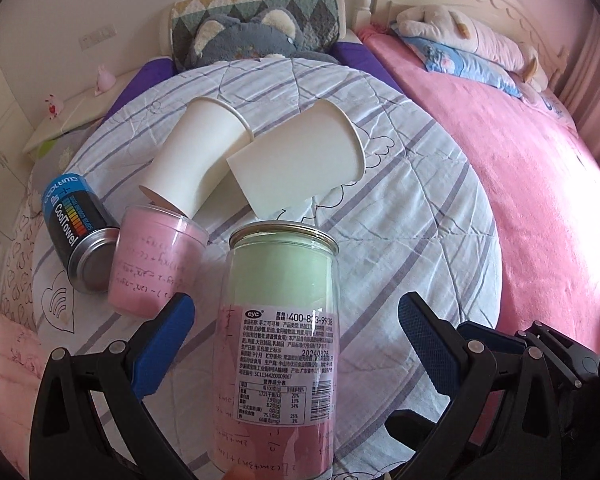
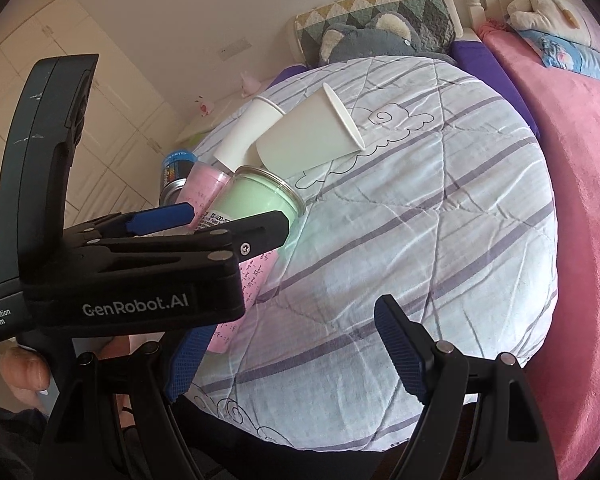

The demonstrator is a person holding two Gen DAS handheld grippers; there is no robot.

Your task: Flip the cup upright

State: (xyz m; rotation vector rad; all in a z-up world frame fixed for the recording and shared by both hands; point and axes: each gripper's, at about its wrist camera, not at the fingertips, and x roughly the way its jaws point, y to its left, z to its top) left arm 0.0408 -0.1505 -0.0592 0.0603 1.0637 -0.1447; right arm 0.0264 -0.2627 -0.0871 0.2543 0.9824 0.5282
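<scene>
While the clear labelled jar point(image 1: 282, 344) lies on its side on the striped quilt point(image 1: 400, 240), its metal-rimmed mouth pointing away from the left wrist camera, green and pink paper shows through its wall. The left gripper point(image 1: 296, 320) straddles it with blue pads spread wide on either side, not touching the jar. Just left of it lies a clear cup point(image 1: 154, 262) lined with pink paper, and beside that a dark CoolTowel can point(image 1: 80, 232), also on its side. Two white paper cups point(image 1: 198, 160) lie tipped over beyond, one resting against the other. In the right wrist view, the right gripper point(image 2: 288, 354) hovers over bare quilt, released and holding nothing, beside the left gripper's black body.
</scene>
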